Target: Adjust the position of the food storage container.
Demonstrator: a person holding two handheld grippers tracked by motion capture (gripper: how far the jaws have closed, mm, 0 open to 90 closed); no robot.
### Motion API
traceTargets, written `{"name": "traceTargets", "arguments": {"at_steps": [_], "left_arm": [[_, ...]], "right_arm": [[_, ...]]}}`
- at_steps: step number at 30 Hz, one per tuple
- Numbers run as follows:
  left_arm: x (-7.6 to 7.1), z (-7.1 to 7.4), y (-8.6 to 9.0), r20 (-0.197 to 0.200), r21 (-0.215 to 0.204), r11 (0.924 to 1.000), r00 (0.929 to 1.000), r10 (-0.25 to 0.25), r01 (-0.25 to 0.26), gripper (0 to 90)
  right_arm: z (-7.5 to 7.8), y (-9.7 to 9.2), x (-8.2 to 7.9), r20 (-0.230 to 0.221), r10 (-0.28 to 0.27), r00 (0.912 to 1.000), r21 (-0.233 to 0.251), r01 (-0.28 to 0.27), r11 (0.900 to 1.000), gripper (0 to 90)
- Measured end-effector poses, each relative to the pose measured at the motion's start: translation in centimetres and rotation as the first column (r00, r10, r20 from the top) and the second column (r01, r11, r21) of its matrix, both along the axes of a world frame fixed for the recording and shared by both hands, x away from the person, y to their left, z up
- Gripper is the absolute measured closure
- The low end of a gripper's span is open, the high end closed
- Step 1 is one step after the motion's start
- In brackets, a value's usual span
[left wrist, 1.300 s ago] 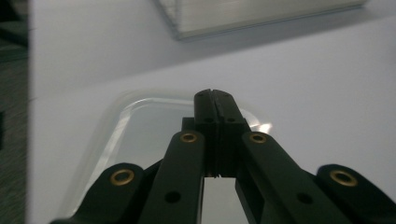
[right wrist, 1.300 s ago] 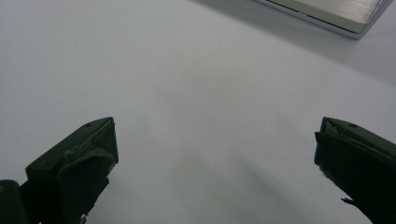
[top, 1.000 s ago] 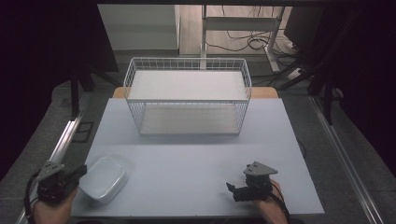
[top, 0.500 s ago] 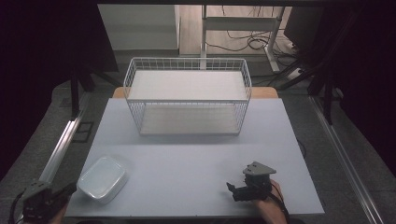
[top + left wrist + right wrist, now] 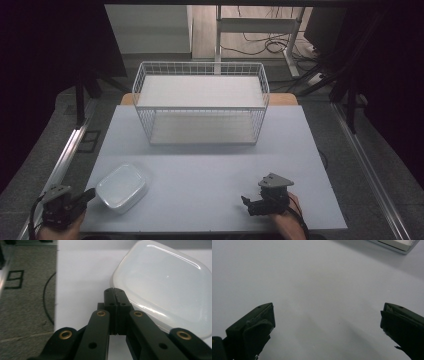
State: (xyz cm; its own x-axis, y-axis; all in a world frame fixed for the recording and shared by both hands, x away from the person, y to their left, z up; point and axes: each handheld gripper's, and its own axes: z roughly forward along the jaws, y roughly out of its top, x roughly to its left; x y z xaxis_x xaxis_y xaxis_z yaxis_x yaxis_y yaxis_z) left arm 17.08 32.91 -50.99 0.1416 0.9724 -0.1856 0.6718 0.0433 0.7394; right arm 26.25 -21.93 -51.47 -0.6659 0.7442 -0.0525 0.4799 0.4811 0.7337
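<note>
high view sits above the near edge, looks forward and down over the whole table (image 5: 210,165), wire basket (image 5: 200,107) at 12 o'clock. left gripper view rides low, very close, facing the plastic container (image 5: 165,285), which the high view has at 7 o'clock (image 5: 121,186). right gripper view hovers close over bare table (image 5: 312,277), the same sheet as the high view's 5 o'clock area.

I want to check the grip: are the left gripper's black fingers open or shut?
Shut. The left gripper has its black fingers pressed together, empty, beside the translucent plastic container.
</note>
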Motion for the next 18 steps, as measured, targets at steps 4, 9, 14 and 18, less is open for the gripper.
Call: {"name": "traceTargets", "arguments": {"at_steps": [4, 9, 14, 18], "left_arm": [[1.3, -0.5, -1.1, -0.026, -0.001, 0.9992, 0.9989, -0.04, 0.04, 89.9], [2.1, -1.1, -3.0, -0.063, -0.014, 0.9936, 0.9916, -0.113, 0.112, 89.9], [3.2, -1.1, -4.4, -0.063, -0.029, 0.9859, 0.9841, -0.166, 0.165, 89.9], [4.4, -1.3, -5.3, -0.068, -0.039, 0.9794, 0.9774, -0.2, 0.198, 89.9]], "right_arm": [[0.1, -0.1, 0.0, -0.007, -0.006, 1.0, 0.0, 0.006, 1.0, 0.0], [0.1, -0.1, 0.0, -0.005, -0.012, 0.9999, 0.005, 0.012, 0.9999, 0.0], [0.1, -0.1, 0.1, 0.0, -0.013, 0.9999, 0.003, 0.013, 0.9999, 0.0], [0.1, -0.1, 0.2, 0.004, -0.031, 0.9995, -0.002, 0.031, 0.9995, 0.0]]}}
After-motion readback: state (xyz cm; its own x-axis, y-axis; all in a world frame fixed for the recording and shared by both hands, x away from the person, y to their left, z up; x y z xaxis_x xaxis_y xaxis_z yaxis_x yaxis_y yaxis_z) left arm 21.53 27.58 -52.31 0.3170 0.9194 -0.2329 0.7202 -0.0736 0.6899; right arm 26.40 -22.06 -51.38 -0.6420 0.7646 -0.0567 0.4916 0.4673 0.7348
